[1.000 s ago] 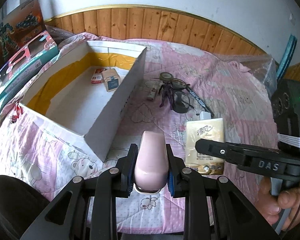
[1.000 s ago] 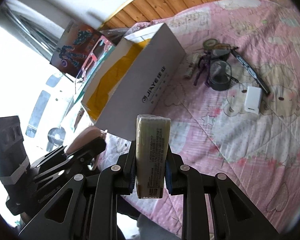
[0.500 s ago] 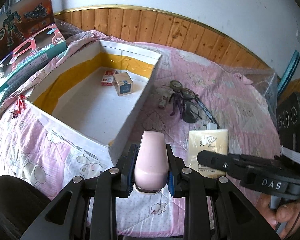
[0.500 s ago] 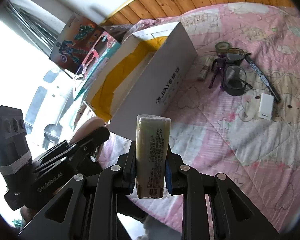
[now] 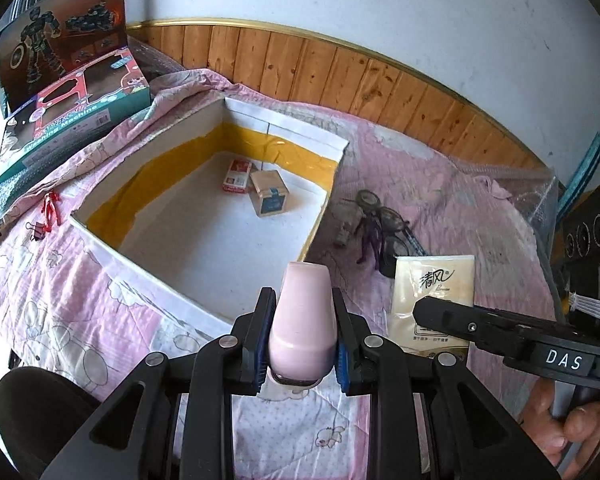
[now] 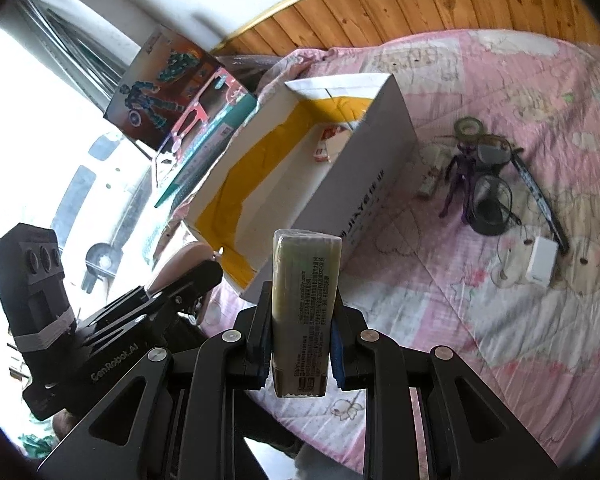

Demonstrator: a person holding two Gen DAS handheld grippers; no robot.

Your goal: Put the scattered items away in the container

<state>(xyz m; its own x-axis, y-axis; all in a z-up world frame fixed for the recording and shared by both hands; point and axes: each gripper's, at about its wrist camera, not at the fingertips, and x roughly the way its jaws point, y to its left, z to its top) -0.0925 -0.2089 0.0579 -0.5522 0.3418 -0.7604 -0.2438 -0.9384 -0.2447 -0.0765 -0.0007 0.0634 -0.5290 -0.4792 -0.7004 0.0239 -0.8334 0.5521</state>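
Between left tongs (image 5: 302, 334), pale pink smooth tapered bottle (image 5: 303, 330).

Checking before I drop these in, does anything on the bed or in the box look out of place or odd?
Nothing looks damaged or spilled. The small items beside the white box lie in a tangled heap, and a white charger sits apart on the quilt.
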